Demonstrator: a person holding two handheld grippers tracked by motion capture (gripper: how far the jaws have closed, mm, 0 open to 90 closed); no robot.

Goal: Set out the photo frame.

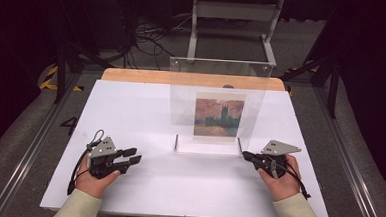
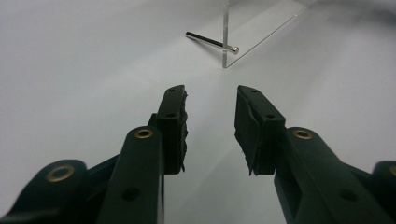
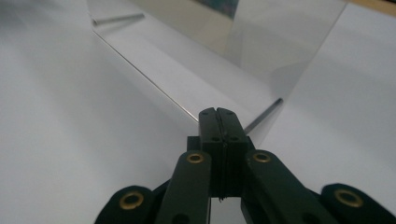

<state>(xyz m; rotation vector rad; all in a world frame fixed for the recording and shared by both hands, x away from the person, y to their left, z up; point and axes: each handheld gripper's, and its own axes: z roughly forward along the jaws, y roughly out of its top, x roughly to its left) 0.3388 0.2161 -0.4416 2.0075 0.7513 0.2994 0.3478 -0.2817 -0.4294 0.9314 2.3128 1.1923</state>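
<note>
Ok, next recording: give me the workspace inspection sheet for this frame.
Surface: white table top, wooden strip at the far edge.
Job's things: clear acrylic stand upright mid-table, holding a painting print; metal pins at its base.
Clutter: nothing seen.
Grippers: left gripper open, resting apart from the stand; right gripper shut, its tip at the stand's right base corner.
Cables: one black cable trails from the left gripper.
Surroundings: grey metal frame and floor cables behind the table.
</note>
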